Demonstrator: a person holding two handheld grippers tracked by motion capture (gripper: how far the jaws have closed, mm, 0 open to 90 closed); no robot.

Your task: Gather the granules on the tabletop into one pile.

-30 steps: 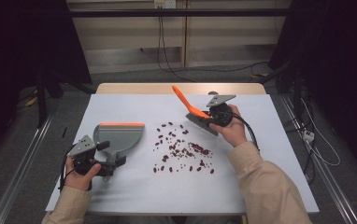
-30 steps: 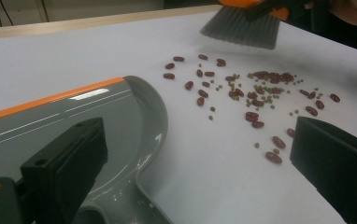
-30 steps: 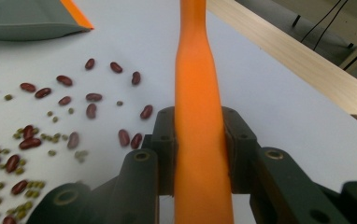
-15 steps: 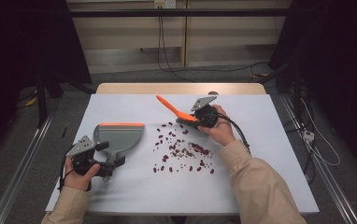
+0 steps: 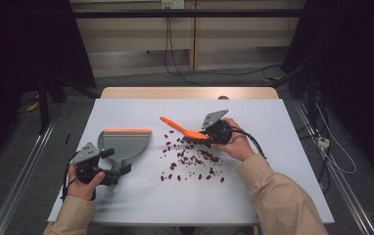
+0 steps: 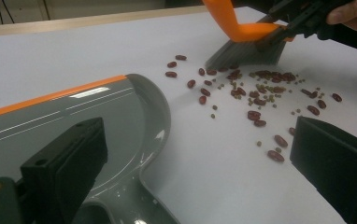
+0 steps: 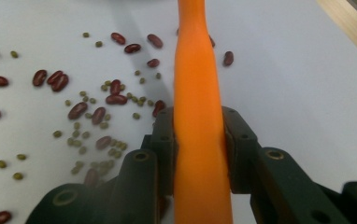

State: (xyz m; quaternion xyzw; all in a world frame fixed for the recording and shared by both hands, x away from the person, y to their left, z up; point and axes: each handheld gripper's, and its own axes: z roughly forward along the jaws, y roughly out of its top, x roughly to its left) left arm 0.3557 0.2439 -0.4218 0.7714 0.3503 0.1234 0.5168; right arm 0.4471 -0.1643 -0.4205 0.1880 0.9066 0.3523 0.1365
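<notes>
A grey dustpan with an orange front lip lies flat on the white table, left of centre. Its handle runs back between the wide-apart jaws of my left gripper, which is open; the pads stand clear of the handle. My right gripper is shut on the orange handle of a small brush. The grey bristles touch the far edge of a scatter of red beans and small green beans. The beans lie between the dustpan and my right hand.
The table's wooden far edge sits behind the work area. A black cable trails from the right gripper toward the table's right side. Metal rails run along the floor on both sides.
My right hand has carried the brush left and down, from raised over the far side of the table to the beans' edge. The left hand and dustpan have stayed put.
</notes>
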